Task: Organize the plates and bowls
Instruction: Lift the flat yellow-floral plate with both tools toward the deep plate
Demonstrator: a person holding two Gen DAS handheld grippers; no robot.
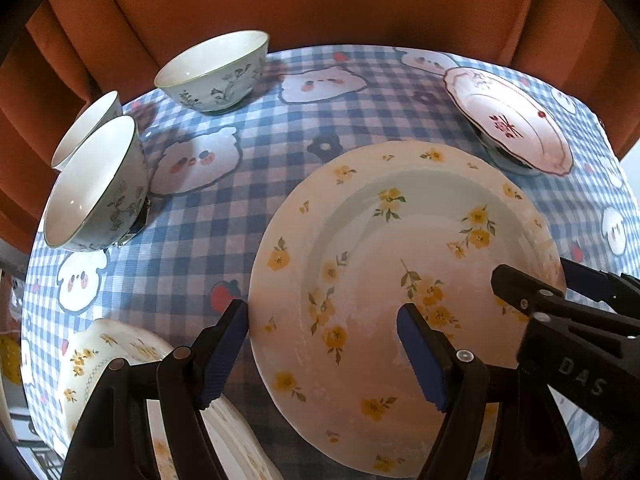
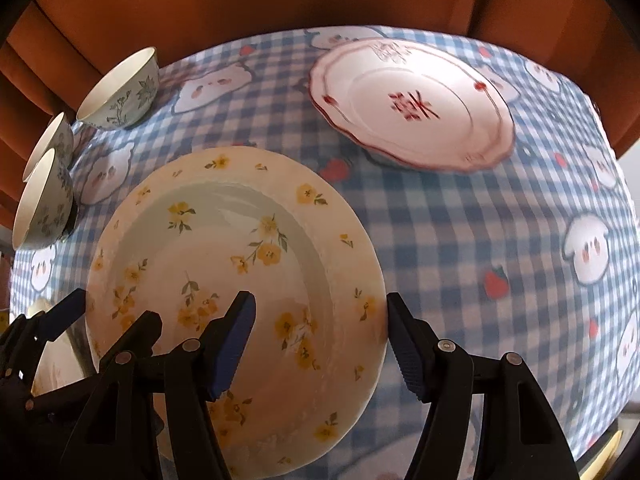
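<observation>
1. We see a yellow-flowered plate [image 1: 404, 300] lying near the front of the blue checked tablecloth [image 1: 272, 184], flanked by both tools.
2. Our left gripper [image 1: 323, 354] is spread wide; its left finger sits just beside the plate's left rim, the right one over the plate.
3. Our right gripper [image 2: 320, 344] gapes too, straddling the plate's right rim and pinching nothing.
4. A red-patterned plate [image 2: 412, 108] rests far right.
5. Three green-sprigged bowls [image 1: 212, 72] line the far left edge.
6. Another yellow-flowered dish [image 1: 108, 364] sits near left.
</observation>
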